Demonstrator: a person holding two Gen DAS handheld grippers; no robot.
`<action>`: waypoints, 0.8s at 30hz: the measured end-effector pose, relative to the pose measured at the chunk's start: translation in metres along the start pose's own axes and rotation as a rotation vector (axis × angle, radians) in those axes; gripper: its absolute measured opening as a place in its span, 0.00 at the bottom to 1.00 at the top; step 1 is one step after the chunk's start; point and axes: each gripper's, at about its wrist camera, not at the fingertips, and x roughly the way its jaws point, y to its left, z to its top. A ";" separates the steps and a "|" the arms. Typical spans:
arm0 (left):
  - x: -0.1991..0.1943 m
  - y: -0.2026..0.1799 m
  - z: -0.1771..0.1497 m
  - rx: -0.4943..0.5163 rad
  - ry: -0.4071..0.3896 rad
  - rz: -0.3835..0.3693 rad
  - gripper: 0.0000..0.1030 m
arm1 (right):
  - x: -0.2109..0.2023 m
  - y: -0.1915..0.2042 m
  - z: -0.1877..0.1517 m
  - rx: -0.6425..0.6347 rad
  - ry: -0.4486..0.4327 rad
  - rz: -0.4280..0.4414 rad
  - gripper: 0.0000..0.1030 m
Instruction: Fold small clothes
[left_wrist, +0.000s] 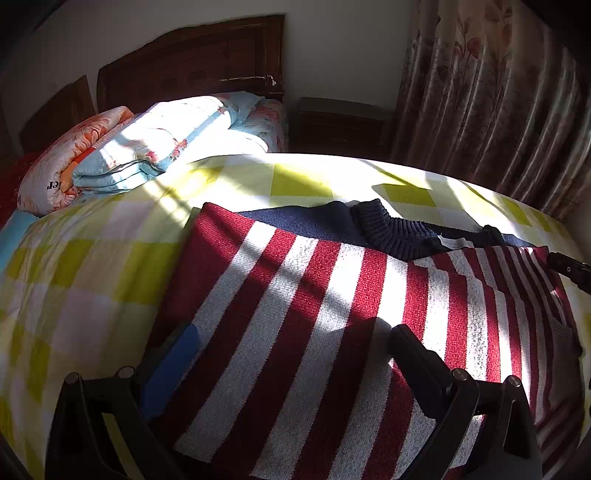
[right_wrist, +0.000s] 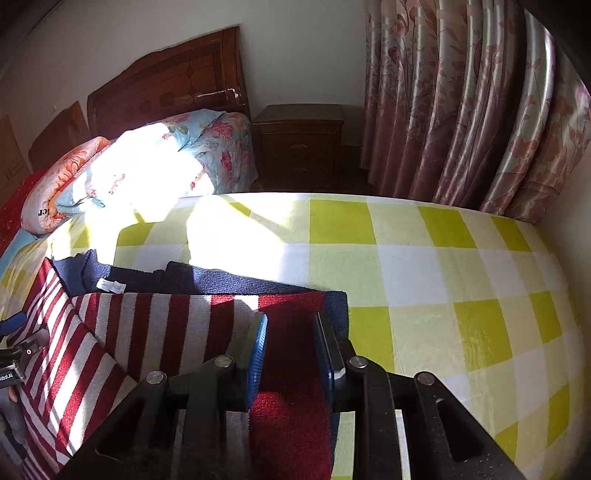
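Both tongs sit over one striped sweater (left_wrist: 314, 314). On the right gripper (right_wrist: 291, 325) the two blue-faced fingers (right_wrist: 258, 354) stand close together with a raised fold of the red knit pinched between them, at the garment's right edge. On the left gripper (left_wrist: 291, 336) the jaws are spread wide, one finger carrying a blue pad (left_wrist: 173, 369), the other bare and black, with flat sweater cloth lying between and under them; nothing is clamped.

That one sweater, red and white stripes with a navy yoke and a ribbed navy collar (left_wrist: 391, 229), lies spread on the near part of the bed, its collar pointing to the far side. One small white label (right_wrist: 112, 286) is sewn inside the collar; its print is too small to read.

Under it lies one bedsheet (right_wrist: 424, 280) checked in yellow-green, pale yellow and white. At the far left of the bed are two folded quilts: a pale blue floral one (left_wrist: 166, 147) and an orange floral one (left_wrist: 70, 155) whose white end shows black letters, only "er" legible. In the right wrist view the edge of the other tool at far left bears small white lettering, not readable.

Behind stand one dark wooden headboard (right_wrist: 170, 85), one matching bedside cabinet (right_wrist: 299, 140), and pink floral curtains (right_wrist: 461, 103) at the far right
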 end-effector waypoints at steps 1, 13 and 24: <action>0.000 0.000 0.000 0.000 0.000 0.000 1.00 | -0.007 0.008 -0.003 -0.025 -0.015 0.023 0.25; -0.001 0.000 0.000 -0.001 0.000 -0.001 1.00 | -0.014 0.027 -0.023 -0.082 0.012 -0.052 0.27; 0.001 0.001 0.001 -0.002 0.000 -0.003 1.00 | -0.038 0.083 -0.078 -0.223 -0.038 0.079 0.27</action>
